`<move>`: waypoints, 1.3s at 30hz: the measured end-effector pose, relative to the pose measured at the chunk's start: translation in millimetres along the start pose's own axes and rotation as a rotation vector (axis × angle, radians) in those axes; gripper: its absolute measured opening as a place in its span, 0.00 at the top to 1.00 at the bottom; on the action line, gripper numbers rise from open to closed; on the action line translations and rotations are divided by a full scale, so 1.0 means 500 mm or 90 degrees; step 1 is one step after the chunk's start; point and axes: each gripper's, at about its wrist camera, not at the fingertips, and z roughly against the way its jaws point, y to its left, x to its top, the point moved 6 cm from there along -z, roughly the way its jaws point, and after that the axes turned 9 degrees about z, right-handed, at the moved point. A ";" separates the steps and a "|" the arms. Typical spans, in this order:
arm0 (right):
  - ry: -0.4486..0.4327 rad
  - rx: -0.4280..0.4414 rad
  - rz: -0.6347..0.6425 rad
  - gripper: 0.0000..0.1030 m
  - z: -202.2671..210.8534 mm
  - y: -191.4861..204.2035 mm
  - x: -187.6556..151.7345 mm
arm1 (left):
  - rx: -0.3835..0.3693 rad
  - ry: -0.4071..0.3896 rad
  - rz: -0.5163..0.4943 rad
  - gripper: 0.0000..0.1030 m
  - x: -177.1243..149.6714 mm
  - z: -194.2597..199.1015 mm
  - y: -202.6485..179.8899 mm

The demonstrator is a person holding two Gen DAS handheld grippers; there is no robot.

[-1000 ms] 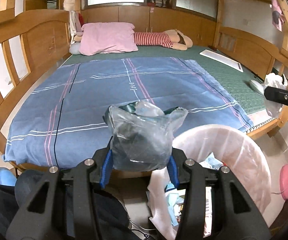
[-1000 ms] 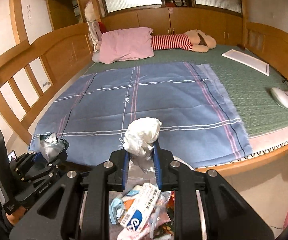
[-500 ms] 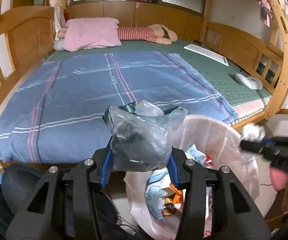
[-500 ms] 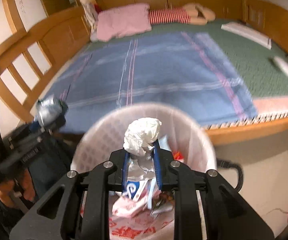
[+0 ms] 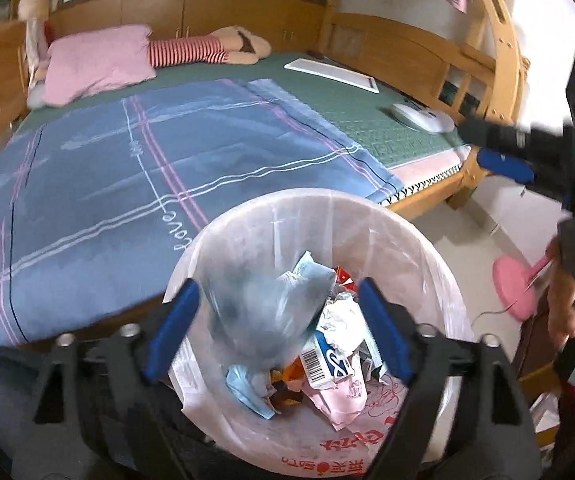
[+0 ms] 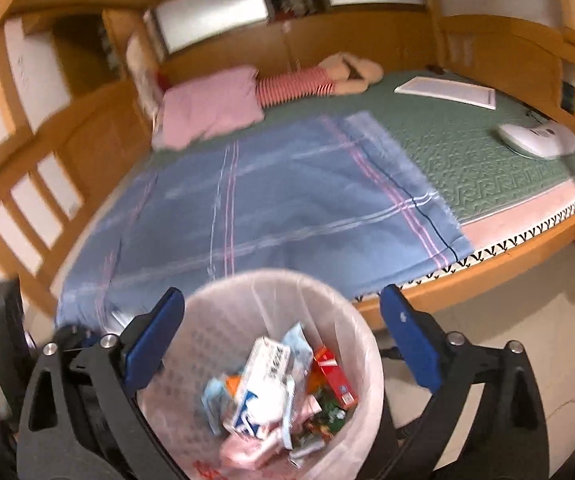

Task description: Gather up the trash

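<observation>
A white-lined trash bin [image 5: 367,210] stands on the floor by the bed, holding cartons and wrappers. My left gripper [image 5: 277,312] hangs over it with its jaws opening. A crumpled clear plastic bag [image 5: 247,312] is blurred between the blue pads, loose from them. In the right wrist view my right gripper [image 6: 283,320] is over the same bin [image 6: 223,304], its jaws opening with nothing between them. A crumpled white tissue [image 5: 341,322] lies on top of the trash. The right gripper's blue fingertips [image 5: 503,160] show at the left wrist view's right edge.
Behind the bin, the wooden bed [image 5: 427,196] carries a blue plaid blanket [image 5: 127,184], a pink pillow [image 5: 95,62], a striped plush [image 5: 191,50], a white flat board [image 5: 331,74] and a white oval device [image 5: 421,118]. A pink round object [image 5: 513,288] lies on the floor at right, near a hand [image 5: 565,304].
Both grippers came over the bin and tipped down. The right one opened and the tissue is gone from it. The left one opened and let the plastic bag go.
</observation>
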 end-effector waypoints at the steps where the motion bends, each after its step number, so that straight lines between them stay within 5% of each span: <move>1: -0.011 0.004 -0.012 0.04 0.004 -0.006 0.009 | 0.007 -0.005 -0.005 0.12 0.000 0.004 -0.002; 4: -0.009 0.014 -0.024 0.03 0.006 -0.009 0.027 | 0.061 -0.037 -0.013 0.07 0.007 0.024 0.004; 9: -0.025 -0.047 0.086 0.03 0.026 0.048 0.040 | 0.250 -0.111 0.016 0.03 0.039 0.086 0.056; 13: -0.028 -0.062 0.113 0.03 0.025 0.080 0.037 | 0.310 -0.139 0.075 0.03 0.053 0.140 0.088; 21: -0.002 -0.040 0.074 0.03 0.023 0.093 0.039 | 0.254 -0.131 0.122 0.03 0.056 0.201 0.058; 39: -0.024 -0.095 0.145 0.03 0.028 0.134 0.039 | 0.277 -0.171 0.158 0.03 0.059 0.230 0.075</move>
